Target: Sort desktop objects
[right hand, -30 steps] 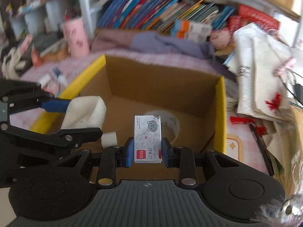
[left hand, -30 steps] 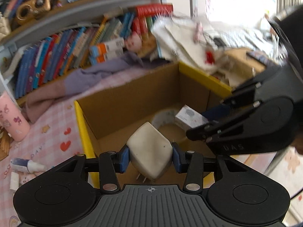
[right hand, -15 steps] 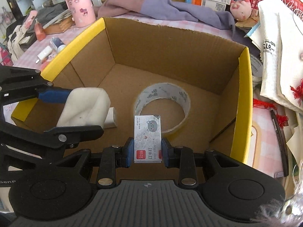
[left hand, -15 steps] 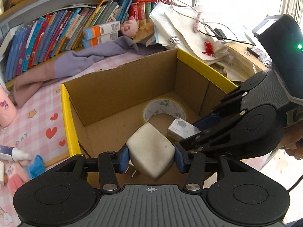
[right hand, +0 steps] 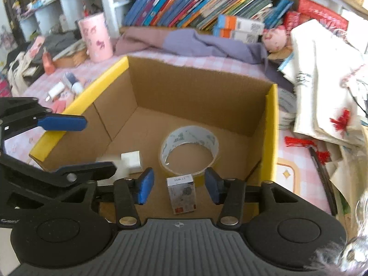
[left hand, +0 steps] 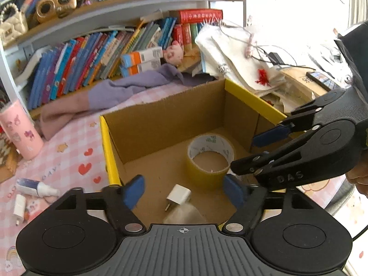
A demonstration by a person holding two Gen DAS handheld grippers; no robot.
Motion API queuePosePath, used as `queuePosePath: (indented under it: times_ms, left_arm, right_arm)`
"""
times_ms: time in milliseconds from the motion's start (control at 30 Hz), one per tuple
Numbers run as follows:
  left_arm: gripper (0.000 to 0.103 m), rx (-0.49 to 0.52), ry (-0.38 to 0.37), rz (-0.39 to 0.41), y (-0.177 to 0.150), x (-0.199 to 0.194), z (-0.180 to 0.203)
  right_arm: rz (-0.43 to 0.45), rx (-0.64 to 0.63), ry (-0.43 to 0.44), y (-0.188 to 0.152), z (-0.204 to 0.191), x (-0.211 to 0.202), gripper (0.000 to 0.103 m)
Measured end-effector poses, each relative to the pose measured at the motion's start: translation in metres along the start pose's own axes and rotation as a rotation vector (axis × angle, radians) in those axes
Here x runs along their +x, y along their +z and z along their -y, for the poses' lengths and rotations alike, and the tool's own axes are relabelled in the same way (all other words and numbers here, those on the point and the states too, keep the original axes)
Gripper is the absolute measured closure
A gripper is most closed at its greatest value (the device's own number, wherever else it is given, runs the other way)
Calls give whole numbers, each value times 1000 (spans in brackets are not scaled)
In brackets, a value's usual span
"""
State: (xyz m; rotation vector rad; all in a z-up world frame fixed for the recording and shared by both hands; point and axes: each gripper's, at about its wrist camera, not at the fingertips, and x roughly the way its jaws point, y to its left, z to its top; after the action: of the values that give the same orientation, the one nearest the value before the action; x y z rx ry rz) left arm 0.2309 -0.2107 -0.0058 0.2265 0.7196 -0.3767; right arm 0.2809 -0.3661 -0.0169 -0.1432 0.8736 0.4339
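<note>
Since a second ago both grippers have let go. The left gripper (left hand: 184, 189) held the large white charger between its blue pads; its jaws have just been opening and now stand wide apart with nothing between them. That large charger (right hand: 110, 169) is mostly hidden behind the left gripper's lower finger in the right wrist view, and shows only as a pale blur low in the left wrist view. The right gripper (right hand: 179, 185) was clamped on the small staple box; its jaws have just been opening too, and the staple box (right hand: 182, 194) sits on the floor of the cardboard box between the spread pads, touching neither.

Counted inside the cardboard box (left hand: 110, 156) with its yellow rims: one roll of tape (left hand: 210, 158) lying flat near the middle, one small white charger (left hand: 179, 195) with its prongs toward the camera, the large charger just beside it, and the one staple box in front of the tape. Outside on the pink checked cloth (left hand: 69, 154) there are one pink cup (left hand: 20, 133), one small bottle (left hand: 36, 187) and one more white plug (left hand: 19, 209).

Both grippers hang over the near side of the box, angled downward into it, the right one reaching in from the right of the left wrist view.
</note>
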Motion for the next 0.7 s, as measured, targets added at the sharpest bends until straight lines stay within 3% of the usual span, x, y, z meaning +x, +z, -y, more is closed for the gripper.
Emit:
queuePosePath:
  times_ms: [500,700]
  left_arm:
    - [23,-36,-53,98,-18,-57,-7]
    - [22,-45,-29,122,-35,-78,-14]
  right_arm:
    - [119,106,-97,-22,-27,-57,54]
    - [158,136,-142,-37,-46,-76,54]
